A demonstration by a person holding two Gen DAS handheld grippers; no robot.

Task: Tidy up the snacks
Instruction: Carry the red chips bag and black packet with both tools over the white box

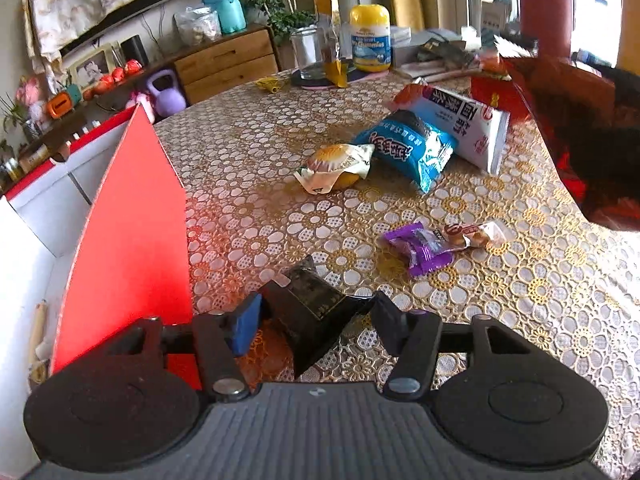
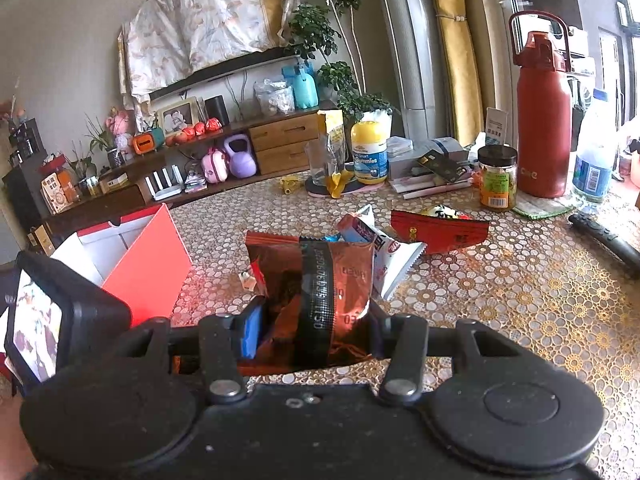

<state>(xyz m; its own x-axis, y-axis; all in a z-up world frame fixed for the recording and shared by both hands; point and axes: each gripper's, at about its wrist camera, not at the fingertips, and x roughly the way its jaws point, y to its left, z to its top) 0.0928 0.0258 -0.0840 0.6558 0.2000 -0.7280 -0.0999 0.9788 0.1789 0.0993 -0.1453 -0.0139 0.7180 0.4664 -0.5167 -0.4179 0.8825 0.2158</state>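
Note:
My left gripper (image 1: 316, 316) is shut on a small black snack packet (image 1: 310, 308), held just above the tablecloth beside the red box flap (image 1: 132, 240). My right gripper (image 2: 316, 320) is shut on a red-brown foil snack bag (image 2: 316, 280) with a black band, lifted over the table; it shows at the right edge of the left wrist view (image 1: 580, 132). On the table lie a blue bag (image 1: 408, 148), a white-and-blue bag (image 1: 460, 120), a yellow-wrapped cake (image 1: 336, 164), a purple candy (image 1: 420, 248) and a small brown-and-white candy (image 1: 472, 234).
A red-and-white open box (image 2: 132, 252) stands at the table's left edge. At the back are a glass (image 1: 308, 52), a yellow-lidded gummies jar (image 1: 370, 38), a red bottle (image 2: 544, 120), a small jar (image 2: 498, 178), a red pouch (image 2: 440, 232) and a black remote (image 2: 608, 240).

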